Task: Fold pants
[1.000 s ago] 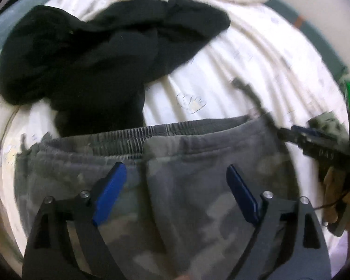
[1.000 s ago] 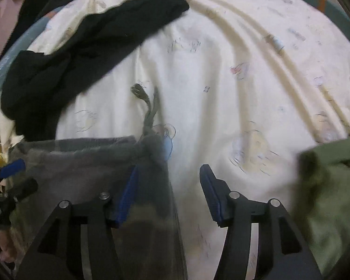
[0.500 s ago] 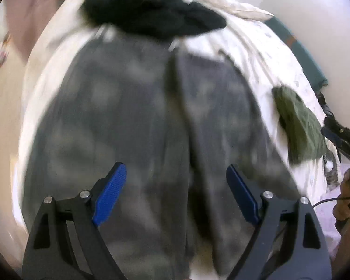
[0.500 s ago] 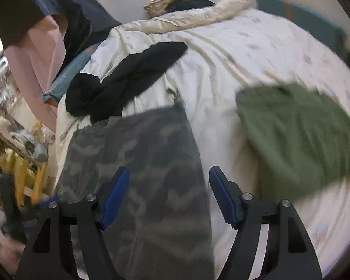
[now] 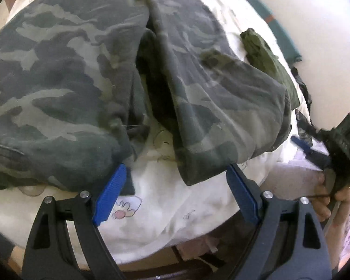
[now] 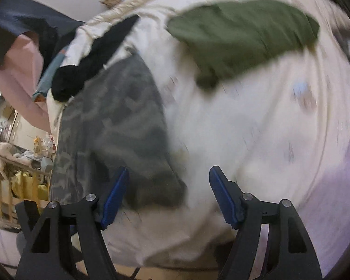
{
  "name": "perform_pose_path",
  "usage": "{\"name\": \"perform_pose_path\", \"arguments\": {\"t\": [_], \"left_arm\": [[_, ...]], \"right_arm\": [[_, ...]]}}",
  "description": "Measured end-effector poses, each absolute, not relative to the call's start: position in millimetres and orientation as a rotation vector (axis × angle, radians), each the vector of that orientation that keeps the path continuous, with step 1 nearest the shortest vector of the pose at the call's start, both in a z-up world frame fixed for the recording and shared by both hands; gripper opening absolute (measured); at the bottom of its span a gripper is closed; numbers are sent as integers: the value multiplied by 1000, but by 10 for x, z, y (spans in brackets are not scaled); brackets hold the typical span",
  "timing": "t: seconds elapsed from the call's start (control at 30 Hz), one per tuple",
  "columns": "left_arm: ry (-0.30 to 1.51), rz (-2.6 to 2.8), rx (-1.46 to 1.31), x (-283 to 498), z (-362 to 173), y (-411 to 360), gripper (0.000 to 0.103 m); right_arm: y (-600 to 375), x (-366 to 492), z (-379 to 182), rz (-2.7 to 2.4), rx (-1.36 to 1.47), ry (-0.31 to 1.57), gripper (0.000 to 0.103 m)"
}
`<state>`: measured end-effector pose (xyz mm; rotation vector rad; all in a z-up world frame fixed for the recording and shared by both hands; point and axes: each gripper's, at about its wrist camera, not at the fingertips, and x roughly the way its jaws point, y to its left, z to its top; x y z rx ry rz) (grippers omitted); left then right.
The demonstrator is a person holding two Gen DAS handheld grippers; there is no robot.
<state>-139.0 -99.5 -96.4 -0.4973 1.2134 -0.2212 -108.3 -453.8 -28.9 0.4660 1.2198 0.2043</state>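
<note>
The camouflage pants (image 5: 81,74) lie flat on the white bed sheet (image 5: 170,200), legs running toward me with their hems near the bed's front edge. My left gripper (image 5: 175,186) hovers open just in front of the two leg hems, nothing between its blue pads. In the right wrist view the pants (image 6: 119,126) appear blurred at left. My right gripper (image 6: 169,193) is open over the sheet beside the right leg's hem, holding nothing. That other gripper (image 5: 315,151) and the hand holding it show at the right edge of the left wrist view.
A folded olive green garment (image 6: 242,35) lies on the bed to the right of the pants. A black garment (image 6: 93,63) lies beyond the waistband. Left of the bed stand a pink cloth (image 6: 18,79) and cluttered wooden shelves (image 6: 9,163). The bed's front edge (image 5: 175,252) is right below my grippers.
Both grippers pulled back from the waistband to the leg hems at the bed's front edge. The right gripper's jaws opened wider and no longer straddle the waistband corner.
</note>
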Motion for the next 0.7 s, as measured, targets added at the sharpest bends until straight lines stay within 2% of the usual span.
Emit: {"name": "perform_pose_path", "arguments": {"t": [0.13, 0.17, 0.2, 0.27, 0.33, 0.37, 0.4, 0.43, 0.47, 0.6, 0.7], "left_arm": [[1168, -249, -482, -1345, -937, -1092, 83], [1173, -254, -482, -1318, -942, -1120, 79], [1168, -260, -484, -1309, -933, -1129, 68], [1157, -277, -445, -1279, -913, -1210, 59], [1127, -285, -380, -1266, -872, -1280, 42], [1119, -281, -355, -1266, -856, -1300, 39], [1113, -279, -334, -1266, -842, -1322, 28], [1112, -283, -323, -1282, -827, -1324, 16], [1109, -284, -309, -1282, -808, -1323, 14], [1094, -292, -364, -1266, -678, -1129, 9], [1075, -285, -379, -1212, -517, -948, 9]], "right_arm": [[-4442, -1225, -395, 269, 419, 1268, 72], [-4399, -1249, -406, 288, 401, 1273, 72], [-4352, -1271, -408, 290, 362, 1272, 72], [-4244, -1295, -417, 272, 252, 1266, 72], [-4167, -1272, -490, 290, 213, 1283, 71], [-4090, -1247, -547, 291, 152, 1296, 67], [-4031, -1228, -573, 290, 99, 1292, 64], [-3965, -1206, -595, 296, 44, 1286, 48], [-3901, -1204, -604, 320, 1, 1282, 20], [-3821, -1354, -337, 402, -58, 1164, 11], [-3822, -1503, 30, 452, -91, 1091, 9]]}}
